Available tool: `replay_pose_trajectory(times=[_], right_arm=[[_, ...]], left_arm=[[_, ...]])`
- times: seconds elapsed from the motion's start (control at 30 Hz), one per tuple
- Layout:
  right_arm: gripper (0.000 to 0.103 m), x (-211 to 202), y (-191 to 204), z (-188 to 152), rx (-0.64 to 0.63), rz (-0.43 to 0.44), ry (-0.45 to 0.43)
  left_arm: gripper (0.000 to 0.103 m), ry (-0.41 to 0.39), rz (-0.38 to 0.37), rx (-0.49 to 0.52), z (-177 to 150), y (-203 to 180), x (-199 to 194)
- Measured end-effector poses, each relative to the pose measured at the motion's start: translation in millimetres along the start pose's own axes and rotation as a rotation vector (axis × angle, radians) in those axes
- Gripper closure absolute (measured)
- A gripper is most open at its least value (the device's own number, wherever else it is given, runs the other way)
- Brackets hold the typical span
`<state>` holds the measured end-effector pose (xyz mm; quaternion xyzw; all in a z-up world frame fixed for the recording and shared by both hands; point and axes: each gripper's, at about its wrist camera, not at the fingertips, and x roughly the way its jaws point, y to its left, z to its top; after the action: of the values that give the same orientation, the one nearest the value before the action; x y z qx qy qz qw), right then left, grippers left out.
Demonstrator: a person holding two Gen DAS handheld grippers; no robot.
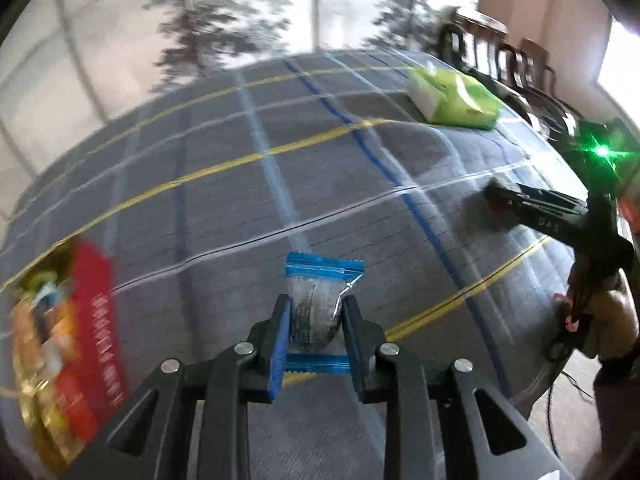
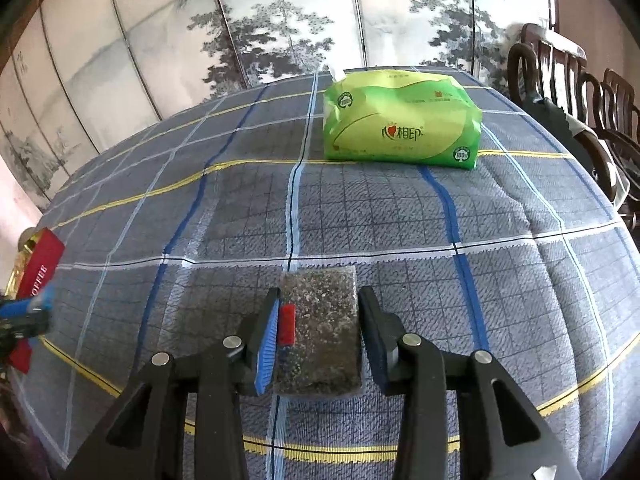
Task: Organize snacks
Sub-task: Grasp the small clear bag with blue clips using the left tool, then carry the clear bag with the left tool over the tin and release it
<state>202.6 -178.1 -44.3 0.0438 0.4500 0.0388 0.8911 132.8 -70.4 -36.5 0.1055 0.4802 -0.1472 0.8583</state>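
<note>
1. Snacks go into the red box (image 1: 76, 344) at far left of the table (image 1: 224, 208); the left view shows it blurred, with several wrapped items already inside. So part of the job looks done.
2. Left gripper (image 1: 316, 320): fingers clamped on a blue-edged packet (image 1: 322, 280), pads tight against both sides. Packet sits up between the fingers, above the cloth. It is near the box but not over it yet.
3. Motion blur across the left view suggests the arm is mid-move; direction cannot be told.
4. Right gripper (image 2: 318, 336): fingers spread, straddling a dark speckled bar (image 2: 322, 328) with a red label. Bar lies flat on the checked cloth. Left pad is touching or almost touching its edge; right pad stands clear with a gap. Not gripped.
5. Green tissue pack (image 2: 400, 120) sits at the far side of the table, well apart from both snacks. Probably not a snack.
6. Chairs (image 2: 568, 80) stand at the right edge.
7. Left to do, judging from this: drop the packet in the box, close on the bar, carry it over too. No other loose snacks visible.
</note>
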Motion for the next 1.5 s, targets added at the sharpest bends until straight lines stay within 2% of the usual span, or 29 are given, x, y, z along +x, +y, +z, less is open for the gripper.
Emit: replay_pose_trajectory(times=[0.13,0.33,0.63,1.07,1.5], right_arm=[[0.066,0.6,2.6,-0.1,-0.005,-0.008,0.001],[0.065,1.0,4.5,-1.0,-0.028,-0.034,0.006],[0.064,2.0,9.0,-2.3,-0.046,-0.057,0.01],[0.065,2.8,11.2,-2.1,-0.052,-0.064,0.011],[0.065,2.8,12.3,-2.2,-0.054,-0.066,0.011]], left_arm=[[0.077,-0.004,0.067,-0.04,-18.5,10.6,-25.4],[0.077,-0.022,0.11,-0.069,-47.7,27.1,-55.4],[0.077,-0.059,0.145,-0.108,-67.8,44.1,-78.1],[0.077,-0.089,0.201,-0.171,-73.3,74.8,-93.8],[0.076,-0.071,0.268,-0.245,-84.4,115.3,-90.1]])
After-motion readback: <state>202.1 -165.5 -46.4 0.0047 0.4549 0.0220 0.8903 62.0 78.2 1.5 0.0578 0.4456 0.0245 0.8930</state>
